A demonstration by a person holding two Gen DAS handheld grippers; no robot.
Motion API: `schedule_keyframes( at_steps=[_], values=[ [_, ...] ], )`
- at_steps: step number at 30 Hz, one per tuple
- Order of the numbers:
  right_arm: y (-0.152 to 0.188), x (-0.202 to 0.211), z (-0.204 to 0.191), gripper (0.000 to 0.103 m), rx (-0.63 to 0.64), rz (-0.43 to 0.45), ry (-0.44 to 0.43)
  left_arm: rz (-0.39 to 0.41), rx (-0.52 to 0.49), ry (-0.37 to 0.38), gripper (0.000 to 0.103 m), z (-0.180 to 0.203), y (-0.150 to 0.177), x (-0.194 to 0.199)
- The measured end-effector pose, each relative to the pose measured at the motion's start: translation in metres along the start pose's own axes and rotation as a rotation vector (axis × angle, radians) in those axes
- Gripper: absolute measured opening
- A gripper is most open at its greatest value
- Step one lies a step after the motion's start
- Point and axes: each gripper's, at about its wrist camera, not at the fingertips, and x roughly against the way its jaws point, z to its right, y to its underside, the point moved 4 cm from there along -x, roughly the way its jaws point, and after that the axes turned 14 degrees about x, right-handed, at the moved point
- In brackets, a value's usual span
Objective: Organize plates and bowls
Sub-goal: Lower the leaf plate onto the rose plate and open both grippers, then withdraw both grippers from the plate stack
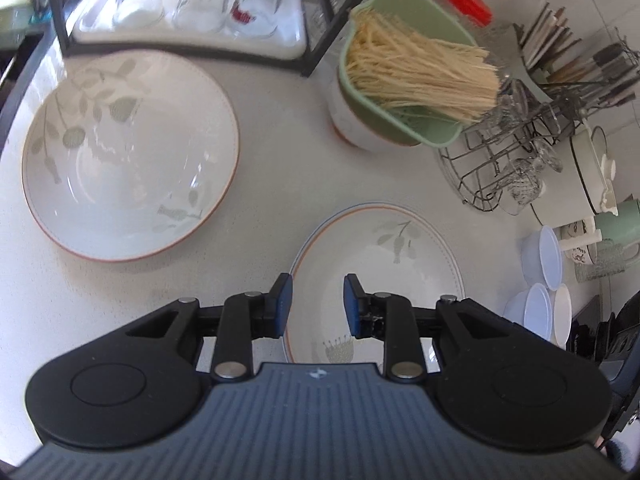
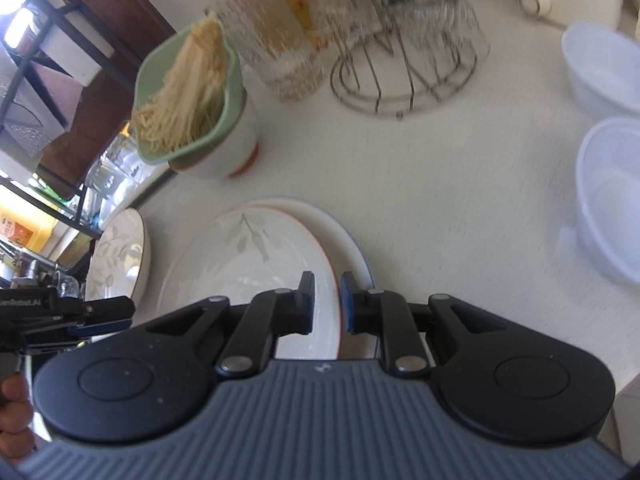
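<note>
Two white leaf-patterned plates lie stacked on the pale counter. The upper, orange-rimmed plate [image 2: 248,256] sits off-centre on the blue-rimmed plate [image 2: 352,240]. My right gripper [image 2: 327,280] is shut on the upper plate's right rim, with the edge pinched between the blue pads. In the left wrist view the same plates [image 1: 380,264] lie under my left gripper [image 1: 317,284], which is open with nothing between its fingers, its left pad [image 1: 283,300] near their left rim. A large white leaf-patterned bowl [image 1: 130,156] stands to the left. It appears on the left edge of the right wrist view [image 2: 120,256], beside my left gripper [image 2: 100,312].
A green strainer of dry noodles [image 1: 404,80] sits on a white cup behind the plates. A wire rack of glasses [image 1: 512,152] and a cutlery holder [image 1: 568,60] stand to the right. Translucent plastic bowls [image 2: 608,192] stand at the far right. A tray of glasses [image 1: 192,12] sits in a black frame at the back.
</note>
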Motion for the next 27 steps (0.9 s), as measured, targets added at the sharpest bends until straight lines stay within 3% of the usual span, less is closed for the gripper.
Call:
schedule_keyframes(
  at_steps=[9, 16, 22, 27],
  values=[
    [-0.022, 0.036, -0.017, 0.018, 0.063, 0.105, 0.026, 0.064, -0.071, 0.037, 0.031, 0.018, 0.0, 0.024],
    [-0.034, 0.067, -0.035, 0.018, 0.131, 0.165, 0.018, 0.15, -0.187, 0.017, 0.031, 0.036, 0.008, 0.051],
    [-0.036, 0.09, -0.049, 0.018, 0.179, 0.215, 0.022, 0.19, -0.244, 0.025, 0.031, 0.047, 0.015, 0.075],
    [-0.033, 0.105, -0.06, 0.018, 0.213, 0.243, 0.033, 0.269, -0.273, 0.045, 0.031, 0.052, 0.019, 0.1]
  ],
)
